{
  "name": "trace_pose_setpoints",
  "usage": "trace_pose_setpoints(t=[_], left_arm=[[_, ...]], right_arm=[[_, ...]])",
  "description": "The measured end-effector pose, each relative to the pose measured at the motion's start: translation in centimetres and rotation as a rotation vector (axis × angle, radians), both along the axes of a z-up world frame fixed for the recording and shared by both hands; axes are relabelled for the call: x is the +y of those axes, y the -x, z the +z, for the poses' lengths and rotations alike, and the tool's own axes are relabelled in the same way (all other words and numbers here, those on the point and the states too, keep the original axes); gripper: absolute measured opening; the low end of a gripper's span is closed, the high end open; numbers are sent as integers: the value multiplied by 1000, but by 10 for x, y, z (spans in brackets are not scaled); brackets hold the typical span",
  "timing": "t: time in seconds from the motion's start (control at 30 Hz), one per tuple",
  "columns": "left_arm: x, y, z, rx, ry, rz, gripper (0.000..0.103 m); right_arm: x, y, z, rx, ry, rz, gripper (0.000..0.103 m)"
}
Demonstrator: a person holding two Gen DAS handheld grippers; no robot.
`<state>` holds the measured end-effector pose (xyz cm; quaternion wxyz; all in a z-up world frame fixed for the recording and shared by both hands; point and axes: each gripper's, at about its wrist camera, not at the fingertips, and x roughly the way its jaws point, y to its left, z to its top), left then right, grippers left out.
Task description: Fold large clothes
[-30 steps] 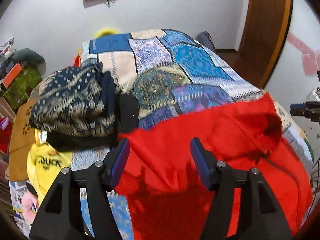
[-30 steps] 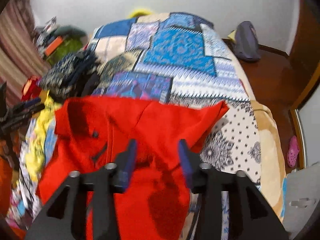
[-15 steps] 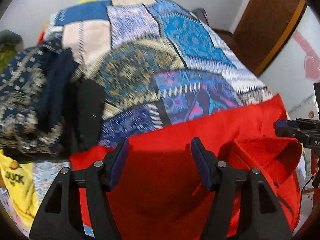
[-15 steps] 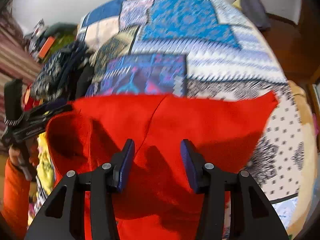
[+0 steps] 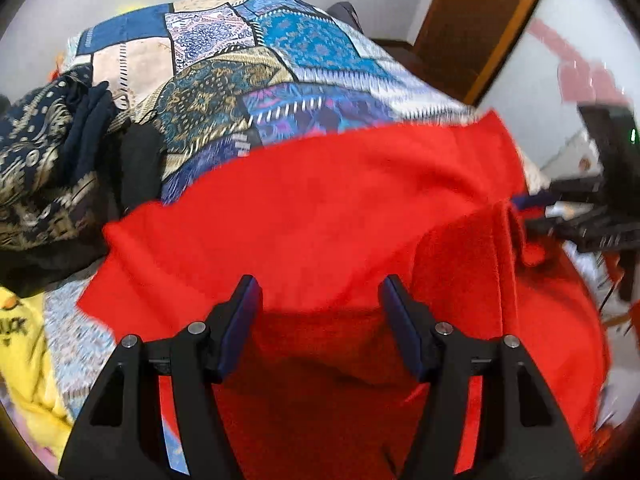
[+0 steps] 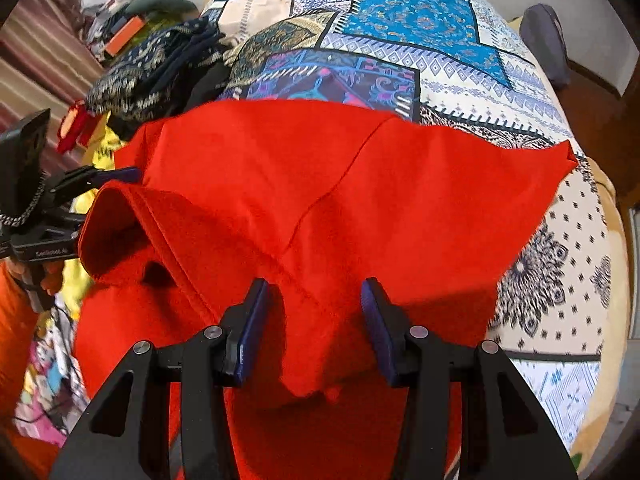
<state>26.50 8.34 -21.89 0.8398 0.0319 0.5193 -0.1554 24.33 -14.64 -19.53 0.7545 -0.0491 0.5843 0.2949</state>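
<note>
Garment (image 5: 320,208) under both hand-held grippers

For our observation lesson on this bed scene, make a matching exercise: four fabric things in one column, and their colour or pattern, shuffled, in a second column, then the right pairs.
Things:
1. garment under the grippers
2. bedspread
3. crumpled cloth pile
4. printed shirt at the bed's edge

Colours:
A. yellow
B. navy with gold pattern
C. plain red
D. blue patchwork

Pairs: 1-C, 2-D, 3-B, 4-A
</note>
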Motion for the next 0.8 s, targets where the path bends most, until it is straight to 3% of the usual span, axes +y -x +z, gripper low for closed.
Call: trace_pose_setpoints(t=[0.13, 0.37, 0.53, 0.63, 0.73, 0.8], left_arm=[[-4, 28, -11, -54, -133, 30, 72], [8, 55, -13, -120, -205, 113, 78], [20, 66, -8, -120, -279, 139, 78], [44, 70, 6, -151, -272, 209, 78], [73, 68, 23, -176, -222, 313, 79], [90, 64, 30, -184, -171, 371, 85]], right_arm=[[1, 14, -4, -39, 50, 6, 51], [-14, 21, -1, -33, 26, -54, 54], [-32, 26, 15, -57, -2, -92, 54], [-48, 22, 29, -106, -16, -153, 54], [-63, 16, 39, -146, -41, -225, 54], [-70, 9, 42, -162, -55, -270, 54]])
